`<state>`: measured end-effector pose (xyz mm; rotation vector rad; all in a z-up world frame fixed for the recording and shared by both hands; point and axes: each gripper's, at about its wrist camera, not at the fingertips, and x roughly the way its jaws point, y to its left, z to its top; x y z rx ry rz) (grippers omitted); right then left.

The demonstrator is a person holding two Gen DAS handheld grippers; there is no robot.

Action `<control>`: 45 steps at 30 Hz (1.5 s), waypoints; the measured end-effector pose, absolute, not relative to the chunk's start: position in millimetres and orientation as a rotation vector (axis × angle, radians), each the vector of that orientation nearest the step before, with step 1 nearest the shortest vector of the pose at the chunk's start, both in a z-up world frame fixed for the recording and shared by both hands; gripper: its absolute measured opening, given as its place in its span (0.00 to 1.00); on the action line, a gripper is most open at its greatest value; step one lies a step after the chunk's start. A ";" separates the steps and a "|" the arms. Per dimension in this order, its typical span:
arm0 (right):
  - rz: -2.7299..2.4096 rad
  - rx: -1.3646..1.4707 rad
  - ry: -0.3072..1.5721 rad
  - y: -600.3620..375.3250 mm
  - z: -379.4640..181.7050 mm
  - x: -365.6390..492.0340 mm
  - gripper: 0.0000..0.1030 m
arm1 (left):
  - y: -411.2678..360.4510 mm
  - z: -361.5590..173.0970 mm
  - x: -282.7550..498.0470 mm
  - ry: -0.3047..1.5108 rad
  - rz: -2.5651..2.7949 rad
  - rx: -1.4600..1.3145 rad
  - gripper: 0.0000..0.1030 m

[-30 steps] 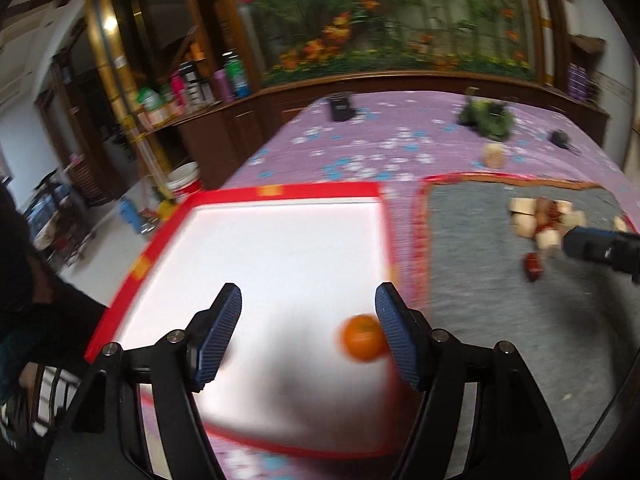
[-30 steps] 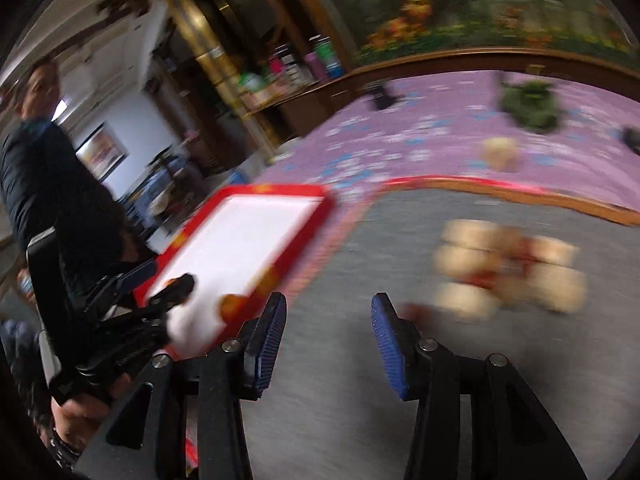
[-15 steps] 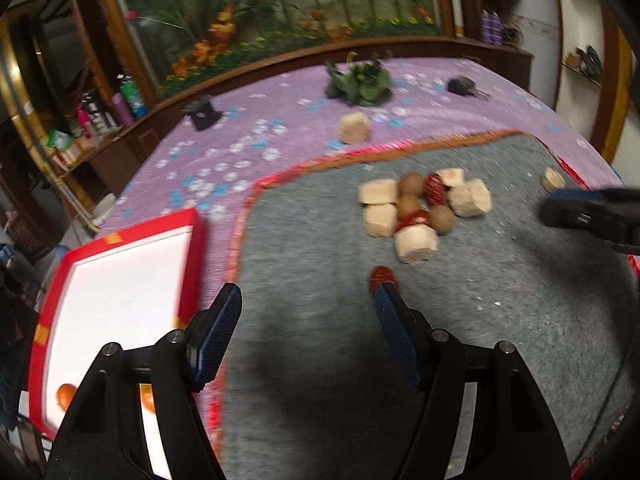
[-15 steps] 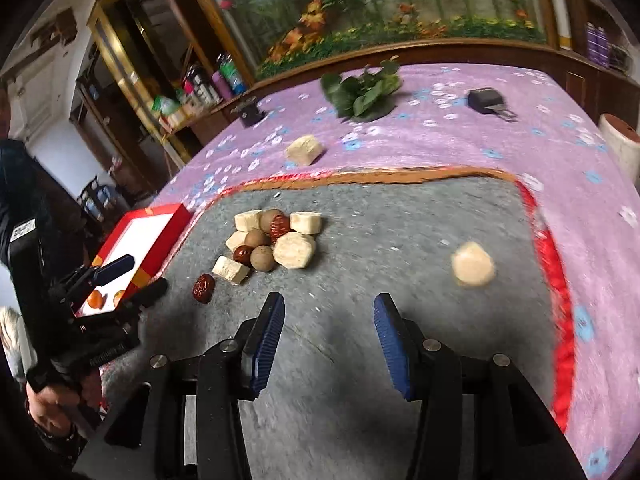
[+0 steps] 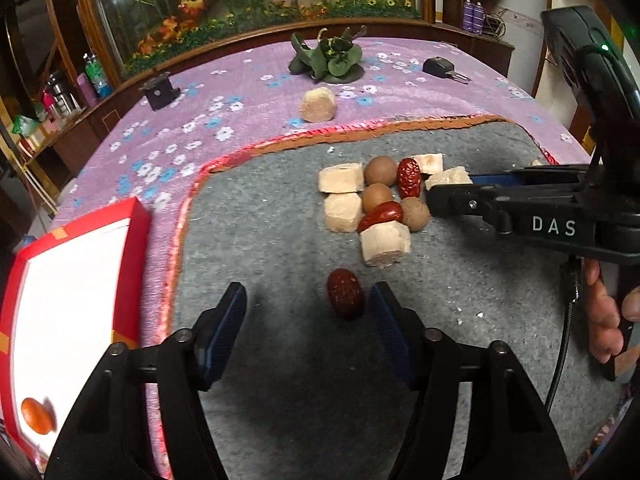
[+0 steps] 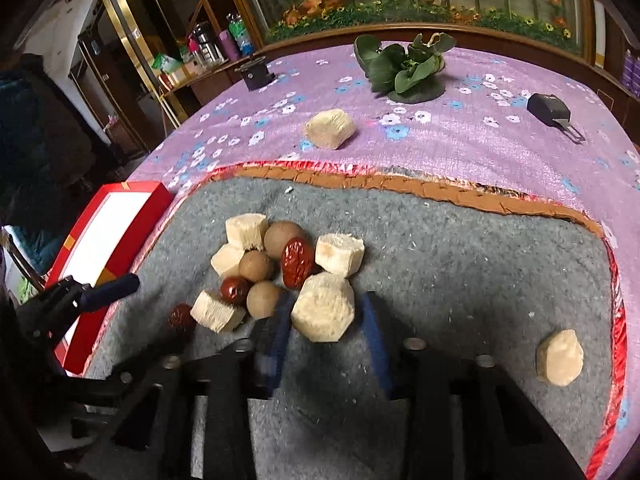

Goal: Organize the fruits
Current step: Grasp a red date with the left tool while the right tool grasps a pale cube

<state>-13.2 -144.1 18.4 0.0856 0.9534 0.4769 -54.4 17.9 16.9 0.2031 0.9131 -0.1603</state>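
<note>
On the grey mat point(image 5: 280, 360), the left gripper point(image 5: 308, 320) closes — not yet touching — around a lone red date point(image 5: 345, 293) (small, wrinkled, light; take its sides); the right gripper point(image 6: 324, 320) narrows around a crumbly pale block point(image 6: 323, 307).

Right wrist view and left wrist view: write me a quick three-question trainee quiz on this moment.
1. True or false: a red date lies between the fingers of the left gripper.
2. What is between the fingers of the right gripper? A) brown round fruit B) pale hexagonal chunk C) nothing
3. Fill in: the red-rimmed tray holds one ___ fruit.
Key: 1 true; 2 B; 3 orange. Both grippers' fingers have just been closing.
</note>
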 end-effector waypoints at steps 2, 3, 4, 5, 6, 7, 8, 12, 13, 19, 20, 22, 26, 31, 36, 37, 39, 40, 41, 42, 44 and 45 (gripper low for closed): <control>0.485 0.105 0.949 -147.5 18.0 -12.7 0.29 | 17.0 14.5 -52.0 0.922 -0.176 0.184 0.54; 0.487 0.106 0.946 -148.3 18.2 -13.5 0.29 | 16.4 13.0 -51.0 0.928 -0.180 0.180 0.49; 0.490 0.111 0.942 -149.3 19.0 -13.9 0.29 | 16.1 11.7 -50.3 0.933 -0.184 0.174 0.47; 0.495 0.118 0.943 -150.1 19.9 -14.0 0.29 | 15.9 11.4 -50.3 0.935 -0.189 0.167 0.44; 0.502 0.129 0.948 -151.4 20.1 -13.7 0.29 | 15.8 11.7 -50.7 0.933 -0.190 0.166 0.43; 0.508 0.146 0.952 -153.3 20.3 -13.2 0.29 | 15.4 12.3 -51.4 0.930 -0.192 0.166 0.41; 0.509 0.157 0.952 -154.6 20.7 -13.1 0.29 | 15.5 12.4 -51.7 0.929 -0.191 0.164 0.36; 0.524 0.177 0.947 -156.2 23.4 -14.0 0.29 | 19.7 12.4 -50.4 0.931 -0.189 0.140 0.29; 0.526 0.180 0.944 -156.4 24.4 -14.7 0.29 | 20.3 12.6 -50.6 0.930 -0.188 0.136 0.27; 0.553 0.188 0.900 -154.8 33.7 -22.2 0.29 | 28.1 18.2 -57.7 0.905 -0.201 0.099 0.19; 0.560 0.189 0.895 -153.4 35.5 -23.5 0.29 | 30.1 18.6 -60.0 0.904 -0.201 0.093 0.19; 0.571 0.187 0.889 -149.2 38.2 -26.3 0.29 | 34.9 19.9 -63.8 0.903 -0.204 0.078 0.18; 0.601 0.178 0.899 -135.1 41.5 -33.7 0.29 | 49.8 26.0 -72.7 0.894 -0.196 0.039 0.18; 0.653 0.140 0.902 -106.0 48.7 -46.6 0.29 | 68.3 39.8 -88.1 0.850 -0.164 0.025 0.17; 0.675 0.100 0.876 -75.3 59.6 -53.9 0.28 | 88.6 45.4 -99.1 0.841 -0.135 0.030 0.17; 0.675 0.105 0.870 -71.1 61.1 -54.1 0.28 | 90.5 45.8 -100.8 0.840 -0.139 0.030 0.17; 0.672 0.109 0.855 -67.5 61.7 -53.2 0.28 | 89.6 46.0 -103.2 0.844 -0.161 0.042 0.17; 0.672 0.118 0.852 -67.9 60.4 -52.2 0.28 | 88.9 45.7 -104.0 0.847 -0.166 0.049 0.17; 0.674 0.133 0.852 -70.0 58.2 -50.9 0.28 | 88.0 45.1 -105.3 0.851 -0.170 0.059 0.17; 0.675 0.152 0.852 -73.4 55.3 -49.5 0.28 | 88.0 44.4 -105.8 0.855 -0.173 0.063 0.17; 0.664 0.188 0.858 -82.7 48.1 -45.8 0.28 | 90.3 43.4 -104.3 0.862 -0.182 0.050 0.19; 0.656 0.197 0.865 -86.4 45.5 -43.9 0.28 | 89.2 43.1 -100.5 0.864 -0.186 0.053 0.23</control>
